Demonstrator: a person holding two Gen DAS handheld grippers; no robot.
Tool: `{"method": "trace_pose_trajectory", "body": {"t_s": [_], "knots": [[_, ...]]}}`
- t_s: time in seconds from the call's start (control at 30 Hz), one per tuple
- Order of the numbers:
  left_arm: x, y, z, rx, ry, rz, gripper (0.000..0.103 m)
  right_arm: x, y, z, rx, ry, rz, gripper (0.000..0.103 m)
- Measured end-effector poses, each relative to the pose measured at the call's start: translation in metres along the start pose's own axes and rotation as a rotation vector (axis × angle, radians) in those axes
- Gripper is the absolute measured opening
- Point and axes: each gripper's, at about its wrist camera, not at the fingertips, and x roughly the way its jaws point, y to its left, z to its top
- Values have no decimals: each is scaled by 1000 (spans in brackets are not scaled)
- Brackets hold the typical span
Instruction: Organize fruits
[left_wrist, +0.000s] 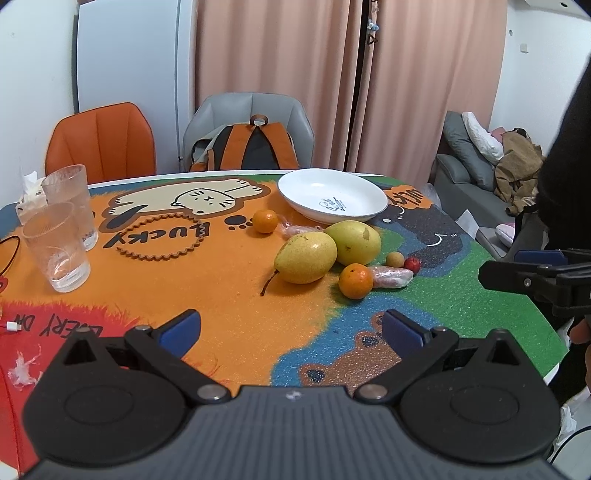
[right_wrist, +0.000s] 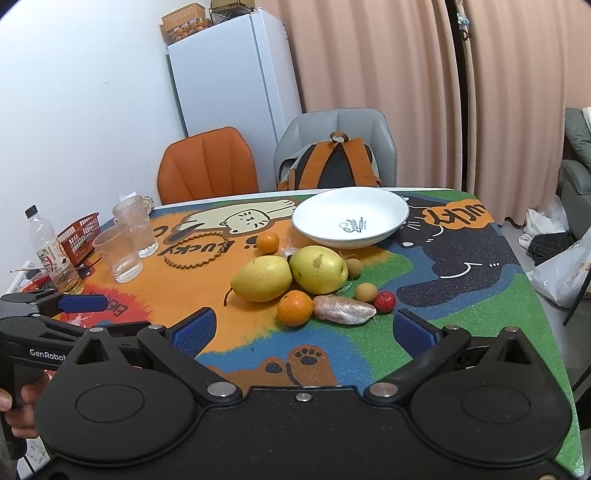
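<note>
Two yellow pears (left_wrist: 306, 257) (right_wrist: 263, 277) lie side by side mid-table, the second one (left_wrist: 354, 242) (right_wrist: 318, 269) nearer the white plate (left_wrist: 332, 195) (right_wrist: 351, 218), which is empty. A near orange (left_wrist: 355, 280) (right_wrist: 294, 308), a far orange (left_wrist: 265, 221) (right_wrist: 267, 242), a wrapped pink item (left_wrist: 391, 276) (right_wrist: 343, 309), a small red fruit (left_wrist: 412, 263) (right_wrist: 385, 301) and small brown fruits (left_wrist: 394, 259) (right_wrist: 365, 291) lie around them. My left gripper (left_wrist: 291, 330) is open and empty, short of the pears. My right gripper (right_wrist: 304, 328) is open and empty, short of the near orange.
Two clear glasses (left_wrist: 57, 245) (right_wrist: 118, 258) stand at the left. A bottle (right_wrist: 48, 251) and red basket (right_wrist: 79, 236) sit at the left edge. An orange chair (left_wrist: 101, 140), and a grey chair (right_wrist: 336, 125) with a backpack (left_wrist: 251, 147), stand behind the table.
</note>
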Motion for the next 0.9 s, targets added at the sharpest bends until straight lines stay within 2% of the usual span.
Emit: {"method": "trace_pose_trajectory", "body": {"t_s": [0.9], "knots": [[-4, 0, 3, 0, -18, -3, 103, -4, 1, 7, -19, -4, -10, 103]]}}
